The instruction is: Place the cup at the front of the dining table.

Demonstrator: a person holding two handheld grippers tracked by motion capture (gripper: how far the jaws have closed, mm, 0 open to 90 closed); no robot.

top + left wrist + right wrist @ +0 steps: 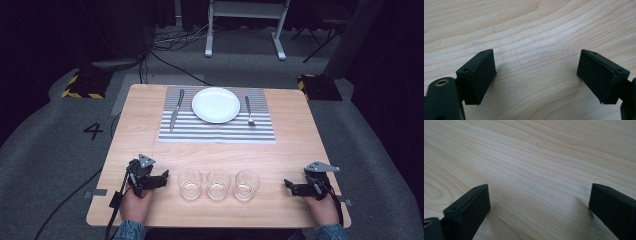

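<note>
Three clear glasses stand in a row near the table's front edge: one on the left [189, 183], one in the middle [218, 183], one on the right [247, 184]. My left gripper [165, 178] rests on the wood just left of them, open, its jaws spread wide over bare wood [536, 67]. My right gripper [289, 186] rests to the right of the glasses, pointing toward them, open with only bare wood between its jaws [539, 200]. Farther back, a white plate [216, 104] sits on a striped placemat [217, 129], with a knife [176, 109] to its left and a fork [249, 111] to its right.
The wooden table [295, 145] has bare wood between the placemat and the glasses. Cables trail off the left front edge. A white metal stand [246, 22] and yellow-black striped floor blocks [83, 85] lie beyond the table.
</note>
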